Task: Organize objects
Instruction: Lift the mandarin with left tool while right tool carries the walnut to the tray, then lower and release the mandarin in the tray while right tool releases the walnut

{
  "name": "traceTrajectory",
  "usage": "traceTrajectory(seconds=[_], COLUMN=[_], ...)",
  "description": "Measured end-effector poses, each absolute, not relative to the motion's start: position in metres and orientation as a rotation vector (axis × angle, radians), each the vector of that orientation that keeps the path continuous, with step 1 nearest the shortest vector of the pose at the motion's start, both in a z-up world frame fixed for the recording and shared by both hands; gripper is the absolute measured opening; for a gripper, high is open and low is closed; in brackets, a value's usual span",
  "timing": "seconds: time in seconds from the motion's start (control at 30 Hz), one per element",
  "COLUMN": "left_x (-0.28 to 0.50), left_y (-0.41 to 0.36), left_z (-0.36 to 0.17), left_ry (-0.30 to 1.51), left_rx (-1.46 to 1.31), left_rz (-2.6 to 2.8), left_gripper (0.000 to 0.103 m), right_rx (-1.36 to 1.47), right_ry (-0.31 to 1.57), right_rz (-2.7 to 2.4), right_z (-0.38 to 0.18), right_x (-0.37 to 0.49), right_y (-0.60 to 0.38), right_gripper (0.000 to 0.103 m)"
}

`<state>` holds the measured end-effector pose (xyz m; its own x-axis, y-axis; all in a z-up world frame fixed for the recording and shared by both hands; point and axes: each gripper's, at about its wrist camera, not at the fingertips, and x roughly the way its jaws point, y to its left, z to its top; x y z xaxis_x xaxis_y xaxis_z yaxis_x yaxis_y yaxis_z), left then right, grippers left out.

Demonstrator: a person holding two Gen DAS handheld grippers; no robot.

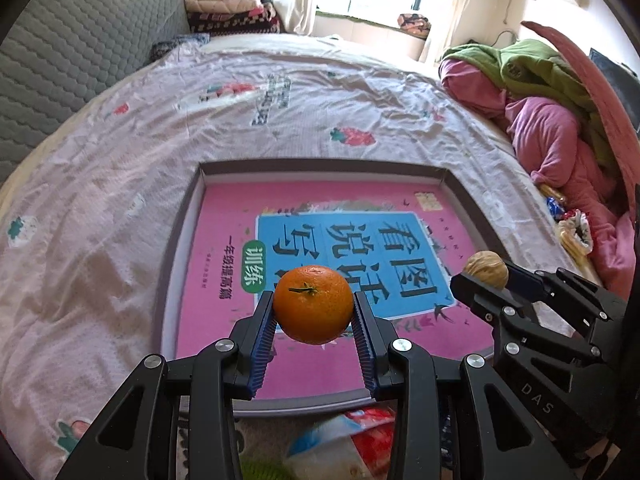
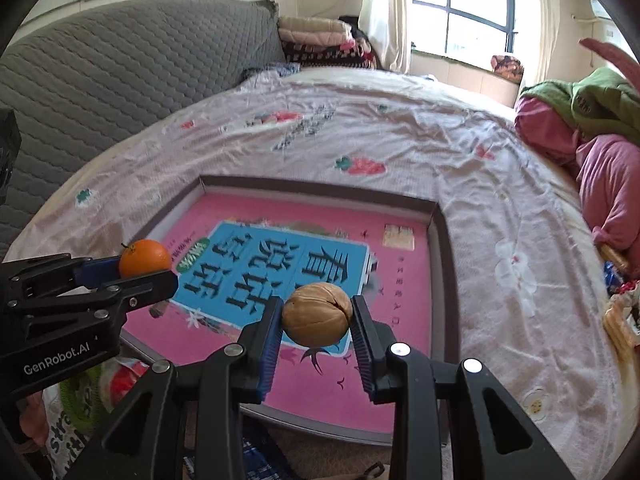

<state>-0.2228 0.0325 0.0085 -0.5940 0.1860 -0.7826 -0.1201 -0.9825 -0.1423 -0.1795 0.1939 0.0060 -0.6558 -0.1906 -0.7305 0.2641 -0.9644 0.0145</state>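
Observation:
My left gripper [image 1: 313, 306] is shut on an orange tangerine [image 1: 313, 304], held in the air above a shallow grey box [image 1: 320, 168]. A pink book [image 1: 224, 240] with a blue panel lies flat inside that box. My right gripper [image 2: 317, 316] is shut on a tan walnut [image 2: 317, 315], also above the box [image 2: 440, 232] and the pink book [image 2: 400, 280]. Each gripper shows in the other's view: the right one with the walnut [image 1: 486, 270] at the right, the left one with the tangerine [image 2: 145, 258] at the left.
The box rests on a bed with a pale printed sheet [image 1: 120, 200]. A grey quilted headboard [image 2: 100, 72] stands at the left. Pink and green bedding [image 1: 560, 120] is heaped at the right, with snack packets [image 1: 572, 232] beside it. A red and blue bag [image 1: 344, 440] lies near the box's front edge.

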Motion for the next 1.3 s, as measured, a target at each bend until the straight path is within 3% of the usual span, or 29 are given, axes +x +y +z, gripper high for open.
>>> traceTrajectory(seconds=[0.8, 1.03, 1.3], left_x=[-0.239, -0.241, -0.235], left_y=[0.041, 0.038, 0.032], left_z=[-0.027, -0.026, -0.020], left_ry=[-0.082, -0.074, -0.101], left_rx=[-1.444, -1.443, -1.417], left_rz=[2.627, 2.648, 2.681], left_gripper=[0.040, 0.051, 0.053], right_rx=[1.322, 1.321, 1.296], right_ry=[0.139, 0.142, 0.155], right_rz=[-2.596, -2.608, -2.626], right_z=[-0.029, -0.028, -0.022], right_x=[-0.193, -0.192, -0.191], right_y=[0.194, 0.196, 0.197], right_gripper=[0.037, 0.045, 0.046])
